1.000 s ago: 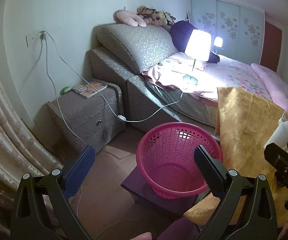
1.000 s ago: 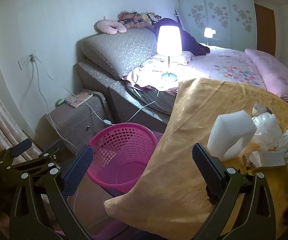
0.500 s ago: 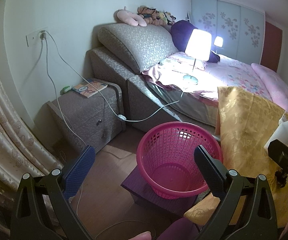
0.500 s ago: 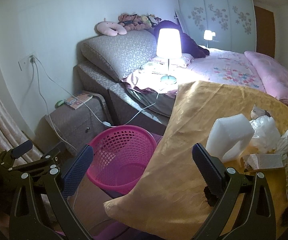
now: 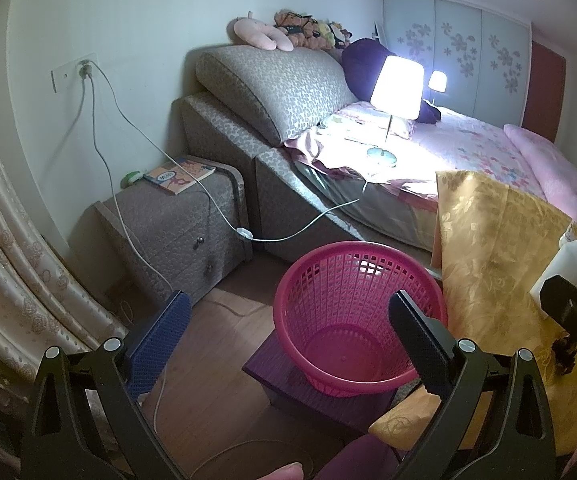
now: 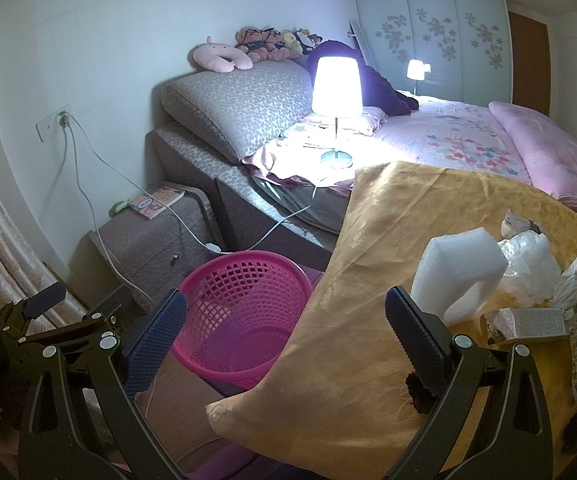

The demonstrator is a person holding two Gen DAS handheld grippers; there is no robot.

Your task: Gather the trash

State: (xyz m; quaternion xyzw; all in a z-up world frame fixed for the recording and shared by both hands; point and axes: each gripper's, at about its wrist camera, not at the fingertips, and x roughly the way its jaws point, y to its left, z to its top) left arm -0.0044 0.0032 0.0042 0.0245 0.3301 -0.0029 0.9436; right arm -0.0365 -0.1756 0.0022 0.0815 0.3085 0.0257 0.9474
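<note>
Bedroom lamplight falls across a pink bedspread and a gold cloth (image 6: 388, 280) draped over the surface where I work, as I hold both tongs over the scene with nothing yet collected. My left gripper (image 5: 288, 332) hangs with its jaws spread wide and empty above the pink basket (image 5: 358, 312), which sits on a purple stool (image 5: 288, 376) on the wooden floor beside the cloth's hanging edge; the basket looks bare inside. My right gripper (image 6: 286, 328) is likewise parted and holding nothing, aimed across the cloth. The trash lies at the right on that cloth: a white foam block (image 6: 458, 272) standing nearest my right-hand pad, crumpled clear plastic (image 6: 528, 264) just behind it, and a small flattened carton (image 6: 532, 324) touching the pile's front. By my reading the first pickup is only being lined up. Next I would swing the right tongs rightward so the foam sits between the pads, close gently since it should crush easily, then carry it left over the basket rim.
</note>
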